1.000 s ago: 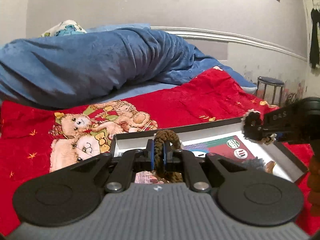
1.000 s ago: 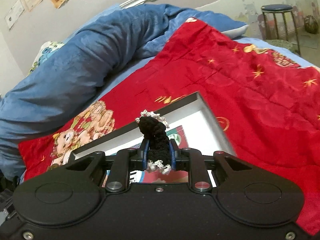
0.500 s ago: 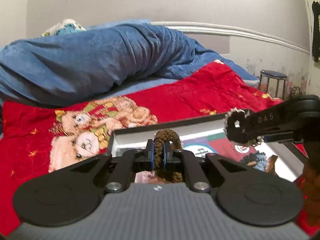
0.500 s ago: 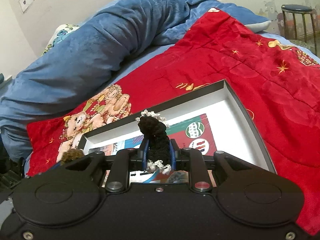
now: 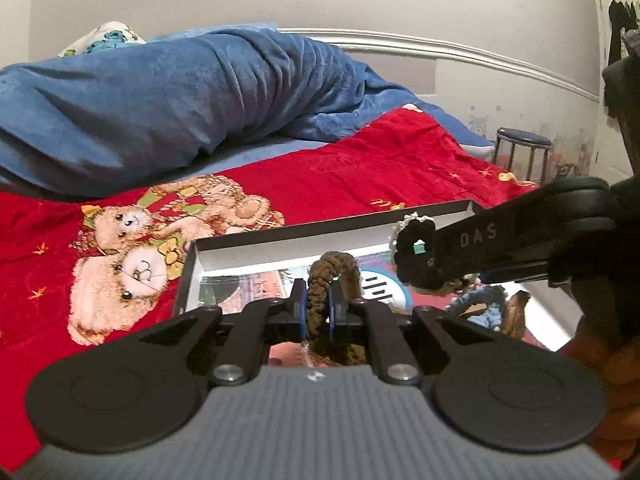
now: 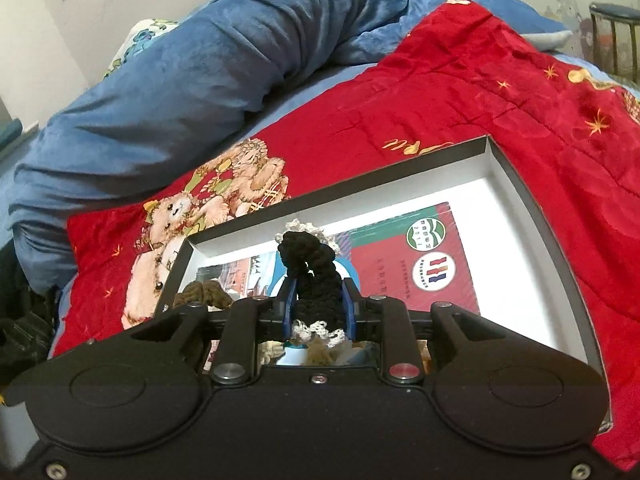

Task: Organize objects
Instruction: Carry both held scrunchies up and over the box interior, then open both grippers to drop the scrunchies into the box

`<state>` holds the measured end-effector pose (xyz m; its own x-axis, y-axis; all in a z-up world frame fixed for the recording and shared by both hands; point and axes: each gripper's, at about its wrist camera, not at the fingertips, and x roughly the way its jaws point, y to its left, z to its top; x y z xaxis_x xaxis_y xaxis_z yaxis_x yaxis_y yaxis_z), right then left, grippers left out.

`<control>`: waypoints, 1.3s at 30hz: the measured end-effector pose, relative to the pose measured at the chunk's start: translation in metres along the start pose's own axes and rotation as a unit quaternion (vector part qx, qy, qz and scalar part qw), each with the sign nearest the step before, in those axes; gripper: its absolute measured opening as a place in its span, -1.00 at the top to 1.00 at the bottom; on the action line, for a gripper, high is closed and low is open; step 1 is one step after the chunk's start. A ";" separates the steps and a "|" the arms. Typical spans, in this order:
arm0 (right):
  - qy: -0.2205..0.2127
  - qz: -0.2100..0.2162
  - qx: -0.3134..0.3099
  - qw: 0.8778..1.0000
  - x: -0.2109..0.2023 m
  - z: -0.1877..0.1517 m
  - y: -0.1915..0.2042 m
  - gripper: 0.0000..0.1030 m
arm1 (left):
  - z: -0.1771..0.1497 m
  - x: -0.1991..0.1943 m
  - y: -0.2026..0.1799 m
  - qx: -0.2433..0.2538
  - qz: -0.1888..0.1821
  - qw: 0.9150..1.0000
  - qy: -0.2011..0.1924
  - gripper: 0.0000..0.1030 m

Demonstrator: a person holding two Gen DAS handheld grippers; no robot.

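A shallow dark-rimmed box with a white inside lies on the bed, a printed red and green card flat on its floor. My left gripper hangs over the box's left end. Its jaws are opening, with the pads still against a brown crocheted scrunchie, also seen as a brown scrunchie in the right wrist view. My right gripper is over the box's middle. Its jaws are opening too, and a black scrunchie with white lace trim fills the gap between them. From the left wrist view the right gripper comes in from the right.
More yarn pieces, one blue, lie at the box's near side. The box rests on a red teddy-bear blanket. A rumpled blue duvet lies behind it. A stool stands beside the bed at the right.
The right gripper has swung left and lower over the box, closer to the left gripper. Its jaws stand slightly wider around the black scrunchie. The left gripper has barely moved.
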<state>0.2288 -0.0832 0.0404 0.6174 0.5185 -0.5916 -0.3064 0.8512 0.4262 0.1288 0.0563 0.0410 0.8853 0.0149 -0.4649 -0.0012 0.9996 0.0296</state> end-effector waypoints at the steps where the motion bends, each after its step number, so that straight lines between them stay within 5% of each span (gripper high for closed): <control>1: 0.000 0.000 0.002 1.000 0.000 0.000 0.000 0.51 | 0.000 0.001 0.001 -0.004 -0.005 1.000 0.005 0.66; 4: 0.000 0.006 0.007 1.000 -0.002 0.000 0.000 0.47 | -0.001 0.005 0.002 -0.006 -0.016 1.000 0.017 0.25; 15: -0.011 0.031 -0.017 0.999 -0.032 0.000 0.009 -0.11 | -0.004 -0.011 -0.003 0.041 -0.041 0.998 -0.011 -0.60; 18: -0.025 0.045 -0.036 0.998 -0.052 -0.003 0.016 -0.19 | -0.002 -0.024 0.005 0.019 -0.058 0.998 -0.025 -0.65; 23: -0.042 0.059 -0.065 0.995 -0.086 -0.016 0.024 -0.29 | -0.002 -0.047 0.022 -0.040 -0.064 0.997 0.012 -0.65; 28: -0.019 0.053 -0.085 0.995 -0.108 -0.044 0.018 -0.30 | -0.029 -0.100 0.029 -0.050 -0.051 0.997 0.026 -0.65; 33: 0.024 0.059 -0.078 0.995 -0.109 -0.064 0.004 -0.30 | -0.059 -0.126 0.003 -0.023 -0.043 0.998 0.042 -0.65; 39: 0.044 0.058 -0.080 0.994 -0.110 -0.079 -0.004 -0.30 | -0.073 -0.108 -0.034 0.051 -0.027 0.997 0.054 -0.54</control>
<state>0.1044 -0.1376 0.0496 0.5077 0.6134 -0.6050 -0.4884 0.7834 0.3844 -0.0010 0.0226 0.0252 0.8272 -0.0311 -0.5610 0.0972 0.9913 0.0884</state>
